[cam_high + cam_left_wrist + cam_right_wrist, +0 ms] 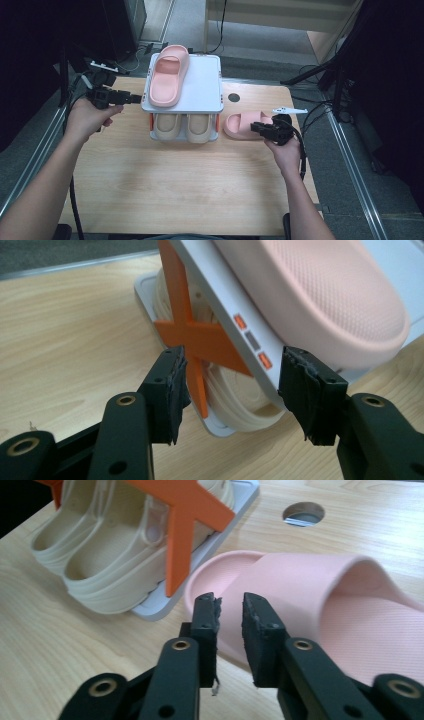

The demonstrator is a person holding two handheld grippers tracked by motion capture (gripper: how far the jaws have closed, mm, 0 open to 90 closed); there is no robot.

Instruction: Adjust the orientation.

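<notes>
a: pink slipper (320, 600) lies flat on the table (165, 185), just right of the shoe rack (200, 80), toe end near the rack's base. right gripper (230, 607) at its rim, jaws pinched on the sole edge, only a narrow gap between the pads.

b: its mate?

a: second pink slipper (169, 75) on the rack's top shelf, left half, heel near the front-left corner. beige pair (182, 127) fills the lower tier.

b: left side?

a: left gripper (232, 385) is released, jaws spread wide, one on each side of the top shelf's corner by the orange cross brace (197, 340), touching nothing that i can see.

b: room to move?

a: bare wood in front of the rack and to its left. round hole (233, 97) in the table behind the floor-level slipper.
</notes>
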